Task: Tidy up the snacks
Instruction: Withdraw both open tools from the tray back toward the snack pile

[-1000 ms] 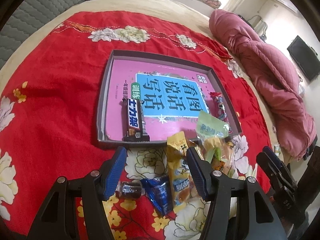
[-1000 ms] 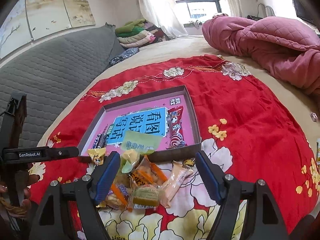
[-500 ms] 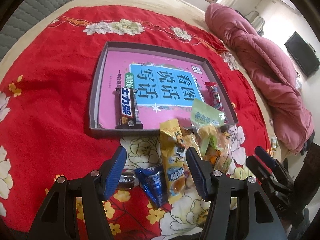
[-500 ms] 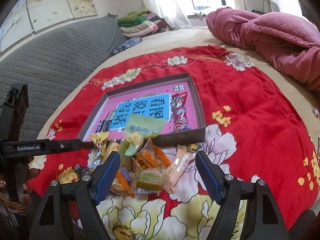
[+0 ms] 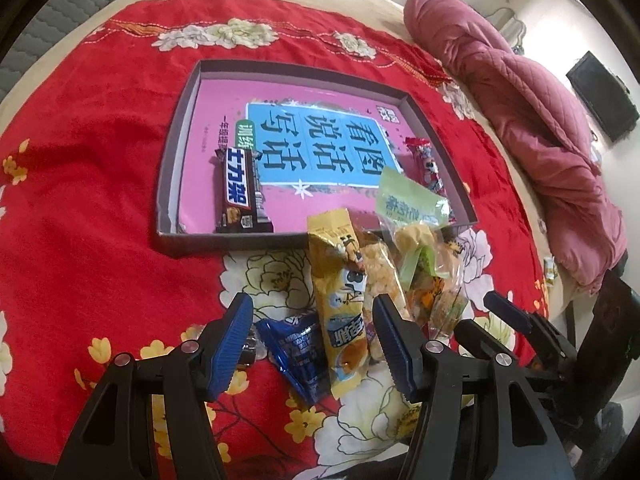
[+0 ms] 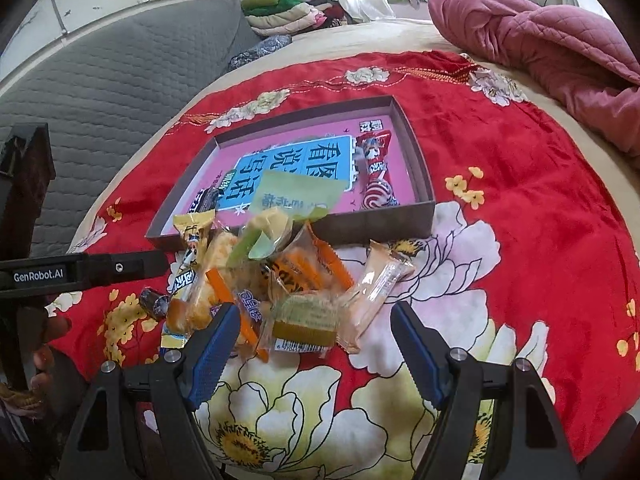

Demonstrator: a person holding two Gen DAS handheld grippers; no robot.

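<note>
Both grippers are hovering released over the snack pile [image 6: 280, 280]: the left gripper [image 5: 316, 344] straddling a yellow packet [image 5: 340, 292], the right gripper [image 6: 312, 344] nearing a green cake [image 6: 306, 318]. Next, I judge, pinching one wrapper and carrying it farther into the tray [image 5: 176, 168].

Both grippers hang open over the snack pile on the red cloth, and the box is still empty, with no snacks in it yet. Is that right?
Not quite: the box already holds two snacks, a dark chocolate bar and a red-wrapped candy, as both wrist views show. The left gripper and right gripper do hang open over the pile.
</note>
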